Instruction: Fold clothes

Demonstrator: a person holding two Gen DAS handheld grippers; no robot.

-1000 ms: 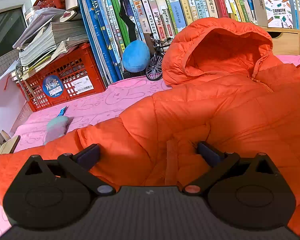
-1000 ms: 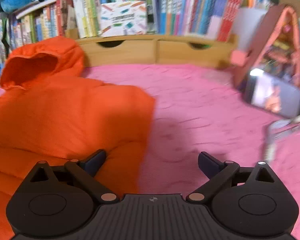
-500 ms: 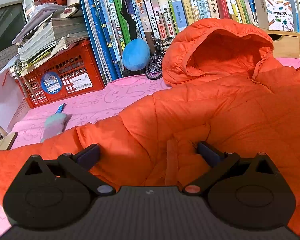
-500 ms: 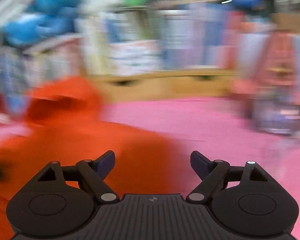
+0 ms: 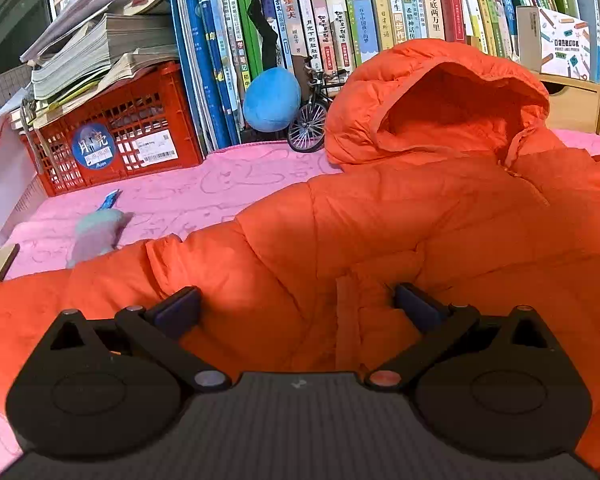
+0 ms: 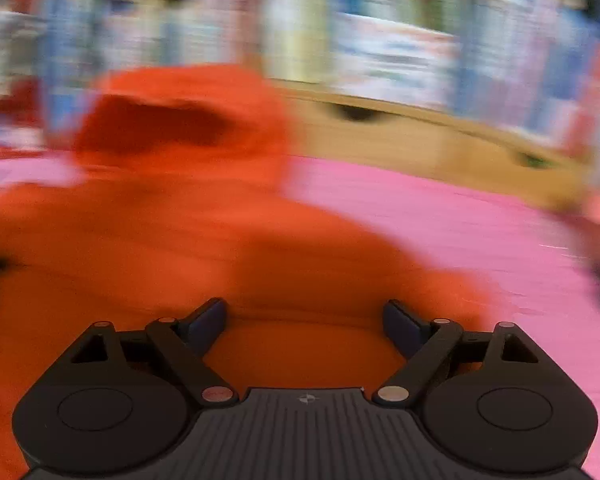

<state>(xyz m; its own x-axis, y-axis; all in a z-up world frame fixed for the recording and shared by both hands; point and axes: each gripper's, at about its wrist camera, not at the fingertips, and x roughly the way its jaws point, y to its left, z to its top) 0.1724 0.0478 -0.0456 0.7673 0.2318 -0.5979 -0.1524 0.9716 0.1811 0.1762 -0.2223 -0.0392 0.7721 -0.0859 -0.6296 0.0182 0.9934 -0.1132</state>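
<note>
Pink blanket [image 5: 228, 184]; crate [image 5: 112, 136], books [image 5: 340, 20] behind jacket [image 5: 400, 232]

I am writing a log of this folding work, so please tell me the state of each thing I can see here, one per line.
Orange puffy hooded jacket: spread flat on the pink blanket, unfolded, hood standing open.
Left gripper: open, over the jacket.
Right gripper: open, over the jacket; view blurred.
Red plastic crate: upright, papers stacked on top.
</note>
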